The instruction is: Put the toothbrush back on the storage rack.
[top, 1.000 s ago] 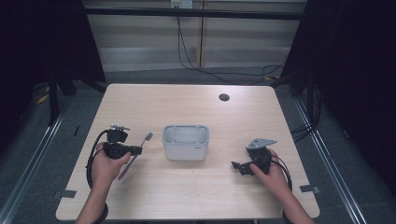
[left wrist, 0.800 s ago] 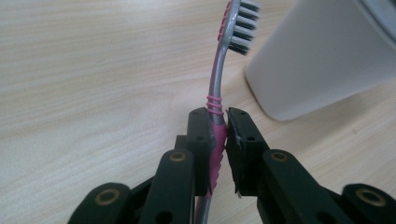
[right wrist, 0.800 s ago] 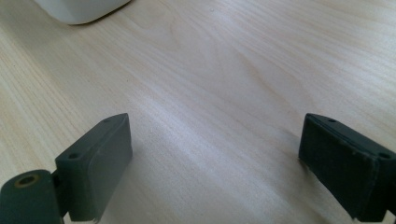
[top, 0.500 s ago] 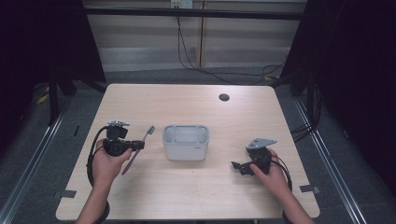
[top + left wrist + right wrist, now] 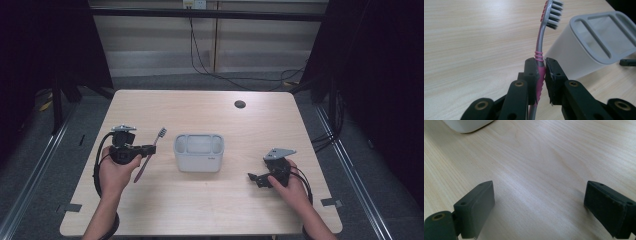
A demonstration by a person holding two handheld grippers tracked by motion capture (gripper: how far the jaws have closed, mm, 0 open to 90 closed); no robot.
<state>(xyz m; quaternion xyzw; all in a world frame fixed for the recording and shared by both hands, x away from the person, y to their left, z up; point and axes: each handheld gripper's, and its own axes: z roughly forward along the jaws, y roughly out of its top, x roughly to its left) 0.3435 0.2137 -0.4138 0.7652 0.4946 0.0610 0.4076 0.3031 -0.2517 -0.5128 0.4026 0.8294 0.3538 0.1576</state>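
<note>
A pink and grey toothbrush (image 5: 540,47) is clamped by its handle in my left gripper (image 5: 541,72), bristle head up and away from the jaws. From above, the toothbrush (image 5: 150,151) slants over the table's left side, held by my left gripper (image 5: 148,149) just left of the white holder (image 5: 198,152). This holder (image 5: 596,42) has divided slots on top and stands close on the right in the left gripper view. My right gripper (image 5: 254,177) rests low at the table's right with its jaws wide apart and nothing between them (image 5: 539,205).
A light wooden table (image 5: 210,210) carries everything. A small dark round hole (image 5: 240,104) sits near its far edge. Black cables trail from both grippers, and dark floor and rails surround the table.
The left hand has shifted slightly toward the holder with the toothbrush, its head now tilted higher. The right hand and gripper have stayed put.
</note>
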